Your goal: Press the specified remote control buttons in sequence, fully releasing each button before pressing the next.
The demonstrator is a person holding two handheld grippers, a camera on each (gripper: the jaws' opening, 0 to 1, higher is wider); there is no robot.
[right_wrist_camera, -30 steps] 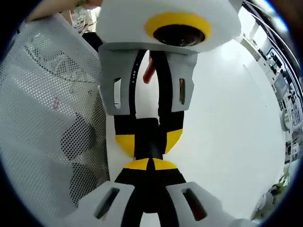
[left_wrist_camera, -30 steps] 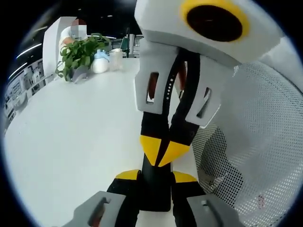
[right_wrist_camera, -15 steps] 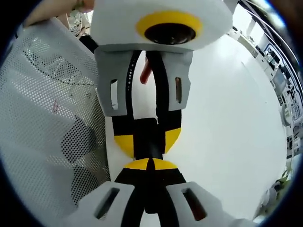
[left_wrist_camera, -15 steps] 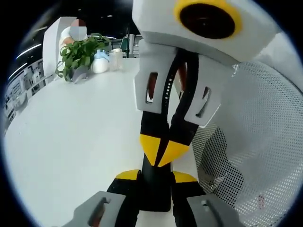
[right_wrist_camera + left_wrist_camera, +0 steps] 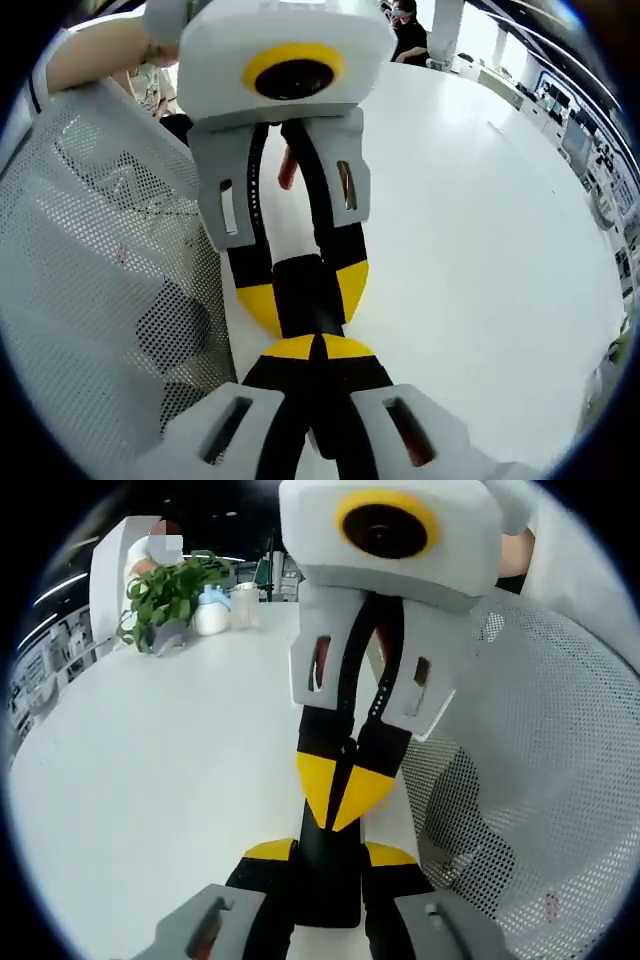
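— Where's the remote control [image 5: 330, 892]?

— In the left gripper view it rises from the bottom centre, a narrow black slab just above the white table [image 5: 150, 780]. The left gripper [image 5: 330, 852] has it clamped: the yellow-tipped jaws sit narrow, one against each long edge.

— Can you read any buttons?

— No. What shows of the face is plain black; I can't make out keys or markings.

— And the other one?

— The right gripper [image 5: 340, 792] comes in from the top, facing the left one. Its jaws are closed together into a single yellow point, and that point rests on the remote's upper face, near the far end. In the right gripper view, the two yellow tips meet over the black slab held by the opposite jaws.

— What blocks the view?

— The right gripper's grey and white body covers most of the remote's length. Just beside it, on the right of the left gripper view, hangs white mesh fabric [image 5: 545, 780], hiding the table on that side.

— Anything else around?

— A potted plant [image 5: 165, 592] at the table's far edge, with a couple of white containers [image 5: 213, 616] next to it, well apart from the remote. In the right gripper view a person [image 5: 408, 30] stands beyond the far end of the table.
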